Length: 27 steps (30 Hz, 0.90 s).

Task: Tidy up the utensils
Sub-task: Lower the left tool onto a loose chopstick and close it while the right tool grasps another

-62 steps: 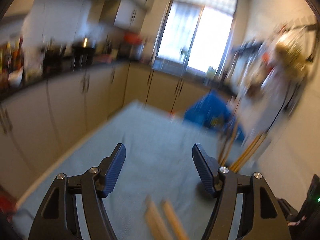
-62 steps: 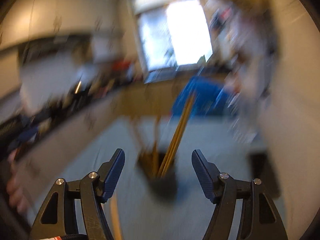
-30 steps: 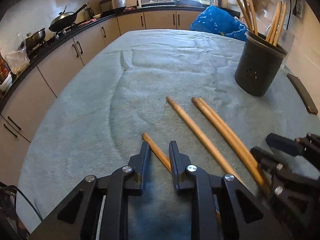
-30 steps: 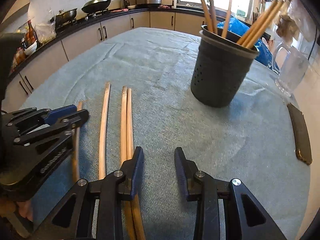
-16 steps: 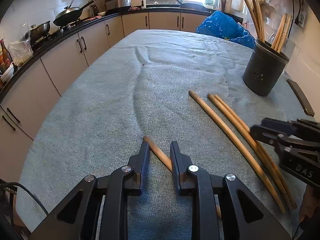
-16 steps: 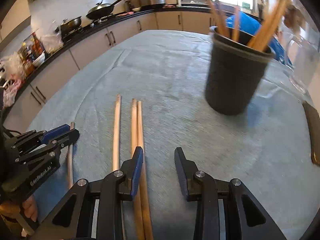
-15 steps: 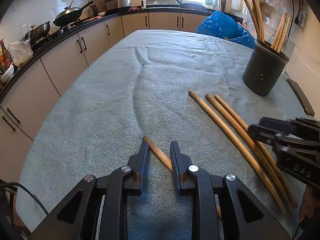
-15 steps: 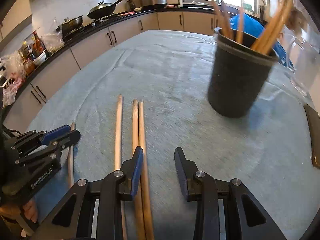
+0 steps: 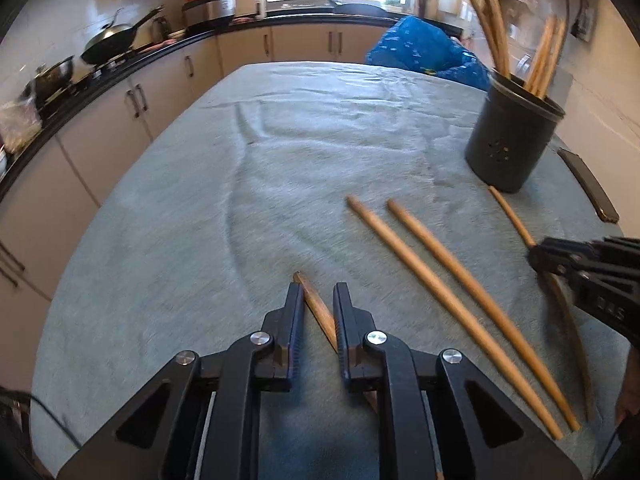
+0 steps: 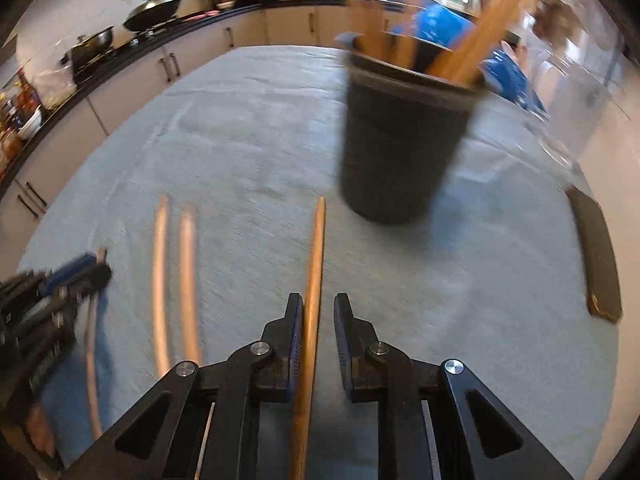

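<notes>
One wooden stick (image 10: 314, 264) ran up the lower centre of the right wrist frame, held between the narrowed jaws of the right gripper (image 10: 314, 322), its tip near the dark holder (image 10: 400, 152). The left gripper (image 9: 316, 312), jaws narrow, clasped another stick (image 9: 318, 312). Two loose sticks (image 9: 452, 300) lay on the cloth-covered desk (image 9: 240, 184), lower right of the left wrist frame.

4 wooden sticks (image 9: 448, 300) on cloth, 1 black holder (image 9: 514, 136) w/ several more, 1 phone (image 9: 588, 184), 2 hand-held grippers (image 9: 316, 312)
</notes>
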Each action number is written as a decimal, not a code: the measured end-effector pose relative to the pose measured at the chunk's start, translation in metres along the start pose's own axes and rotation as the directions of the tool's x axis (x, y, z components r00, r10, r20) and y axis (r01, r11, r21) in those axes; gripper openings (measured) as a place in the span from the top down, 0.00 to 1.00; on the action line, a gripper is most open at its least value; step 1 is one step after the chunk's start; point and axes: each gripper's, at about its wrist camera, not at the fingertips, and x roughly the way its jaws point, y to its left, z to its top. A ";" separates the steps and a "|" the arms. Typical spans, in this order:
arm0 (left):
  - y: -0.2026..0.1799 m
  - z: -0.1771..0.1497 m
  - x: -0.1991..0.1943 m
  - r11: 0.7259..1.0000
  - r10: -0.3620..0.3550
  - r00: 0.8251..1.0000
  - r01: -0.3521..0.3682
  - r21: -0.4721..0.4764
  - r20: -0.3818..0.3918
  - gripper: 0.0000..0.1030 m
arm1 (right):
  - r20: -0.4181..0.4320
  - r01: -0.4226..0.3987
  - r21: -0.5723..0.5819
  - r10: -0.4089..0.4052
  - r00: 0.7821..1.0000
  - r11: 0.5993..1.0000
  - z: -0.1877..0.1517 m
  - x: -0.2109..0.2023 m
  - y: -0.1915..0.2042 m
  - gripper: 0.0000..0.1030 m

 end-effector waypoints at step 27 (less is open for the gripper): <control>0.004 0.022 0.011 0.988 -0.115 0.982 0.098 -0.121 -0.146 0.60 | -0.160 0.006 -0.062 -0.016 0.987 0.998 0.041 0.025 -0.023 0.65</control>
